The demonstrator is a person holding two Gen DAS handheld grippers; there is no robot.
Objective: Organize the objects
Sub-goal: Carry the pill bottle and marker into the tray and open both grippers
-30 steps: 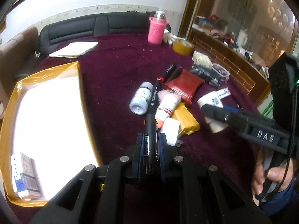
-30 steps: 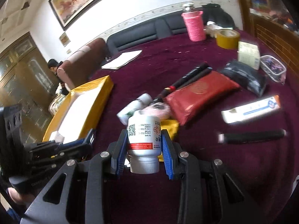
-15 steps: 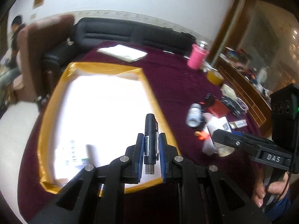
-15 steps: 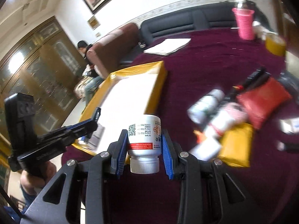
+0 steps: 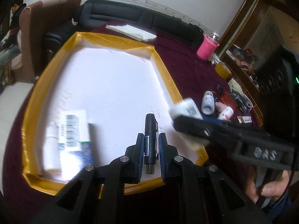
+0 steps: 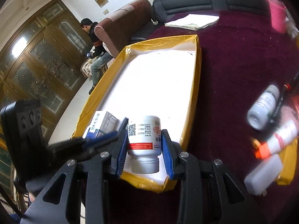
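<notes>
Low in the centre of its own view, the left gripper (image 5: pixel 151 145) was clamped on a black pen (image 5: pixel 150 140) just inside the near yellow rim of the white-floored box (image 5: pixel 162 63), whose floor lay mostly bare toward the upper frame, with only a blurred barcoded carton (image 5: pixel 73 130) at lower left. The right gripper (image 6: pixel 143 149), marked "DAS" on its body, squeezed a white pill bottle (image 6: pixel 144 138), cap toward the camera, over the box's near right corner; its label showed a QR code and "2026/09".
</notes>
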